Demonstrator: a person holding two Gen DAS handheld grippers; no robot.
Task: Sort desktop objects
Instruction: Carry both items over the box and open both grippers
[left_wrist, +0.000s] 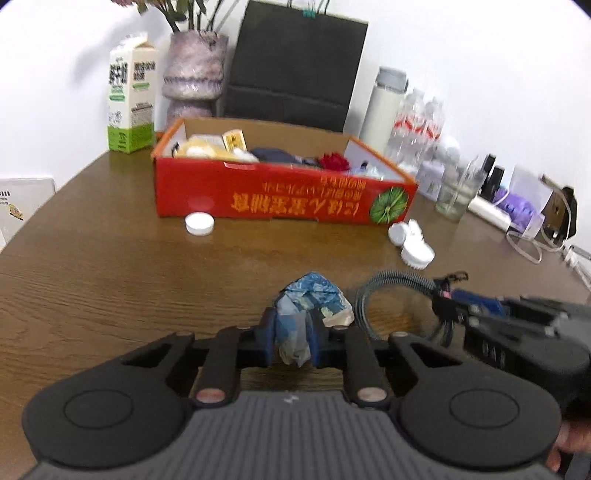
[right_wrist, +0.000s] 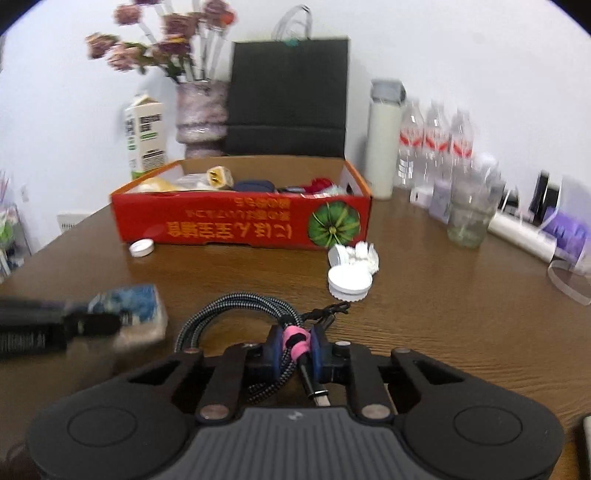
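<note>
While the red box (left_wrist: 280, 195) is already holding several items, the left gripper (left_wrist: 291, 338) is clamping the crumpled blue wrapper (left_wrist: 310, 295) and the right gripper (right_wrist: 294, 349) the coiled cable (right_wrist: 236, 310), both low over the desk (left_wrist: 110, 280); three white caps (right_wrist: 349, 280) are still waiting.

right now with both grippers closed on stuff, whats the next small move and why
Probably lift both a little, then carry toward the red box. The left gripper pinches the crumpled wrapper, the right gripper the coiled cable, and both items still sit low over the table.
</note>
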